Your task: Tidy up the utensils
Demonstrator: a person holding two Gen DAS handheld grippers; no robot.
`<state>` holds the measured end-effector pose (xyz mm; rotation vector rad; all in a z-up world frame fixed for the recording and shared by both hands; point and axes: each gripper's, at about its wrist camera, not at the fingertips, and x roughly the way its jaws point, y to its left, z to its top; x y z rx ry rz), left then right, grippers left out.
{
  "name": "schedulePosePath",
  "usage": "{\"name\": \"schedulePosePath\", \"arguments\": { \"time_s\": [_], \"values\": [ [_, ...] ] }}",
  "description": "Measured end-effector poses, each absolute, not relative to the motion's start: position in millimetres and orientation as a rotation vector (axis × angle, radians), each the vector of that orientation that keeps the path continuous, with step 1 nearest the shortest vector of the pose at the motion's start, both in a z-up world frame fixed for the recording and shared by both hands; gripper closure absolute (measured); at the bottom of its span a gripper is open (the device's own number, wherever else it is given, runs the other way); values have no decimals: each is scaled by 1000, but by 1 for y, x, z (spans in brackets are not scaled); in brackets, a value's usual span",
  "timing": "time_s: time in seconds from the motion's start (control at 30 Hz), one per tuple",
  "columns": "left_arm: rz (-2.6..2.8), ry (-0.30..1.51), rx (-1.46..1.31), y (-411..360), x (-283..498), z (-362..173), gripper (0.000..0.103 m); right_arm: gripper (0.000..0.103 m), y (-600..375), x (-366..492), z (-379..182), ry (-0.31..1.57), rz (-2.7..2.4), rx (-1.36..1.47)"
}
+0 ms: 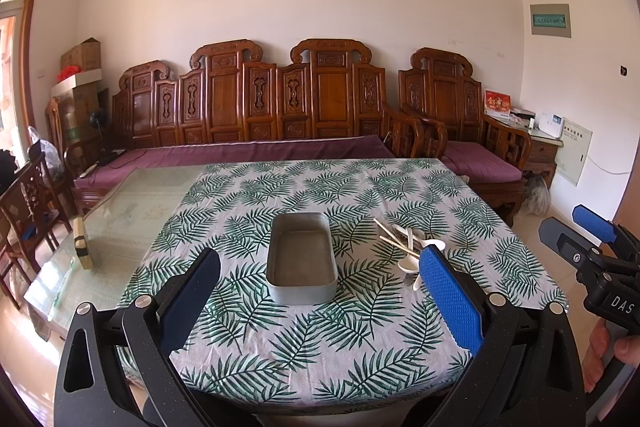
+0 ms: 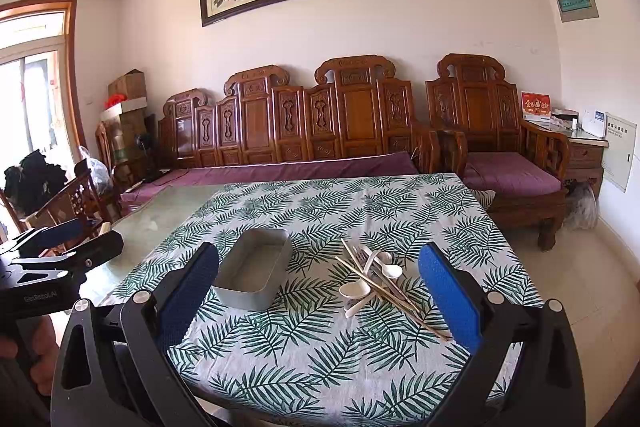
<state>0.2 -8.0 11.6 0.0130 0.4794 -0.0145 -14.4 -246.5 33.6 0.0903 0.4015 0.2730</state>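
Observation:
A grey metal tray stands empty on the leaf-patterned tablecloth. To its right lies a mixed pile of utensils: white spoons, wooden chopsticks and a metal fork. My left gripper is open, held above the table's near edge in front of the tray. My right gripper is open too, hovering short of the pile with nothing between its fingers. In the left wrist view the right gripper shows at the right edge, held by a hand.
The tablecloth covers the right part of a glass-topped table; a small wooden block lies on the bare glass at left. A carved wooden sofa with purple cushions stands behind the table, chairs at left.

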Motion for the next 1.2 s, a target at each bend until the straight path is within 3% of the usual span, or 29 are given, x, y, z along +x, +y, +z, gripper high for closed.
{"name": "schedulePosePath", "arguments": {
  "time_s": [1.2],
  "values": [
    [-15, 483, 13, -12, 2, 7, 6, 3, -249, -14, 34, 406, 270, 91]
  ]
}}
